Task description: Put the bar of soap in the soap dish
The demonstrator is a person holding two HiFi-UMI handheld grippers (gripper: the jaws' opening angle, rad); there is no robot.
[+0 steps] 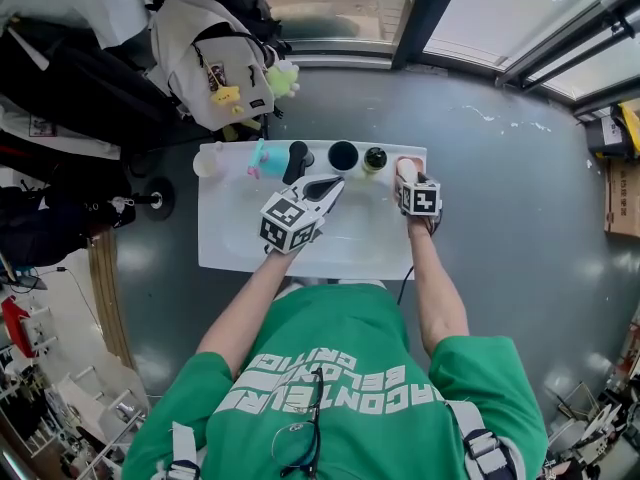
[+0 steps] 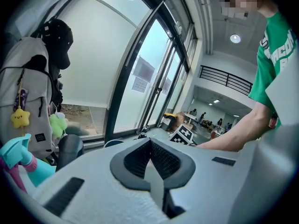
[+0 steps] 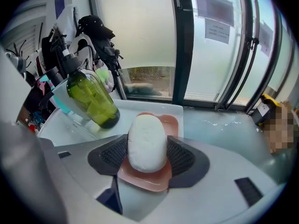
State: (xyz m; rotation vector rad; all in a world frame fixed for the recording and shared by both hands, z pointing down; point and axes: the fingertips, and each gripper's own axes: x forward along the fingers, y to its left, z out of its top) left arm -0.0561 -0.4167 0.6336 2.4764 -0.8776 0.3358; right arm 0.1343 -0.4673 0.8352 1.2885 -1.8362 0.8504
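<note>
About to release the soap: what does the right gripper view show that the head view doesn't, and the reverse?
Right gripper view only: the right gripper closed on both sides of the white bar of soap, directly over the pink soap dish. Head view only: the left gripper, held over the middle of the white tray. Both: the tray, the soap dish and the green bottle.

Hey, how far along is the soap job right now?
Done: the bar of soap is over the pink soap dish. In hand: the right gripper grips it. Left: releasing it and backing away. The left gripper is shut, empty.
</note>
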